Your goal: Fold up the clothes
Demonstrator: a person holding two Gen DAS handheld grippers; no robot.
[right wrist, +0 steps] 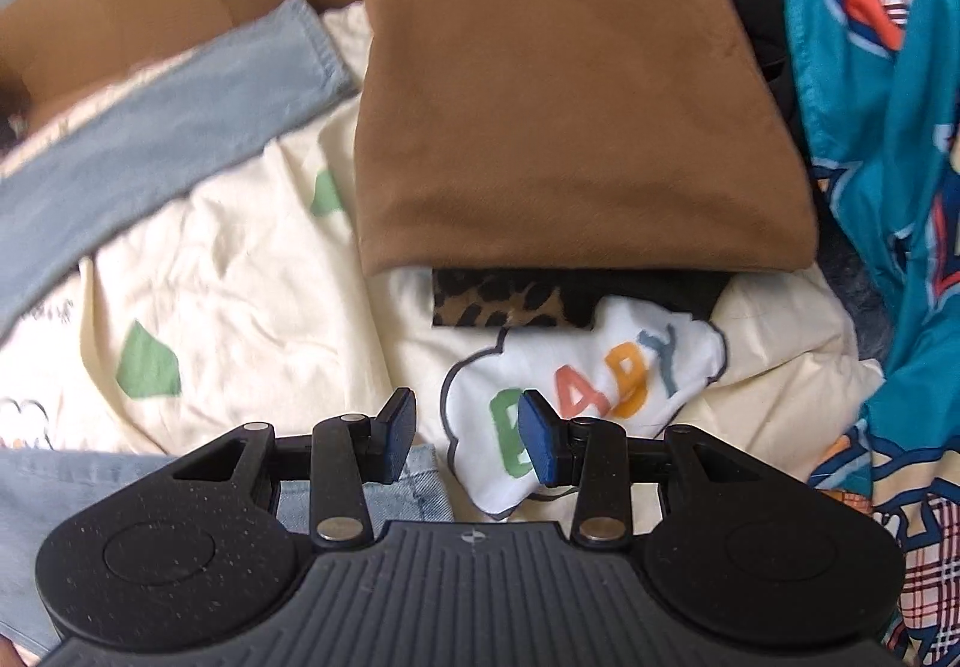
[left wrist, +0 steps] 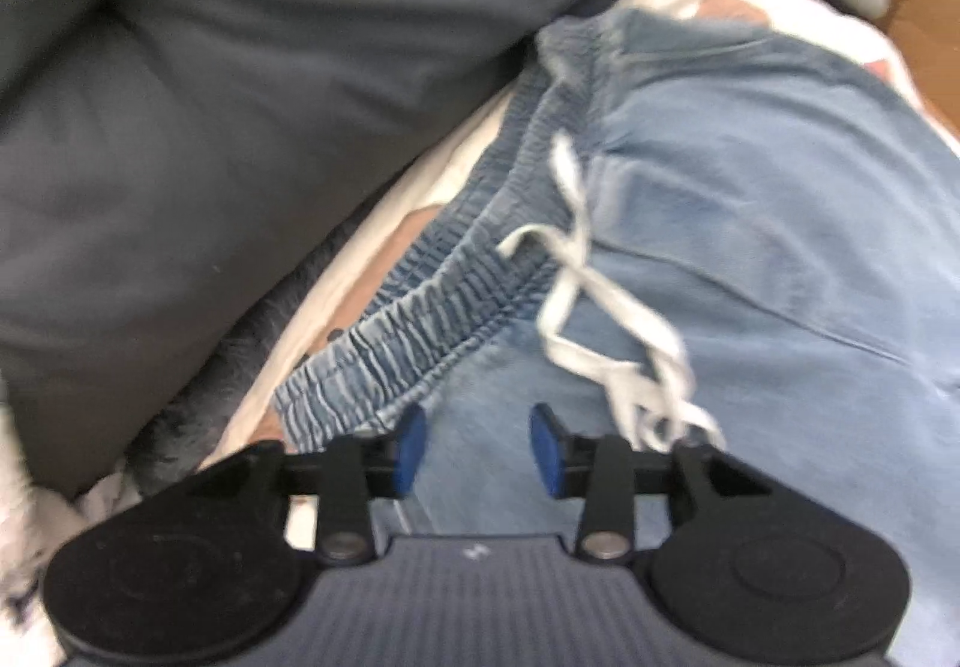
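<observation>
Denim, pale blue and soft, fills the space ahead of the left gripper (left wrist: 477,448): the trousers (left wrist: 750,223) lie on a cream printed sheet (right wrist: 240,271), their elastic waistband (left wrist: 432,295) running up and to the left of the parted jaws, nothing between the pads. A loose white drawstring (left wrist: 606,331) trails just to the right of that claw. The right gripper (right wrist: 467,442) also stands open and empty, a denim corner just below its left pad and one trouser leg (right wrist: 168,126) stretching well off to its upper left. A folded brown garment (right wrist: 558,102) sits straight ahead of it. Closing now, I judge the left claw could snag the drawstring rather than the cloth, dragging the waistband crooked; the right could pinch the sheet along with the hem.
</observation>
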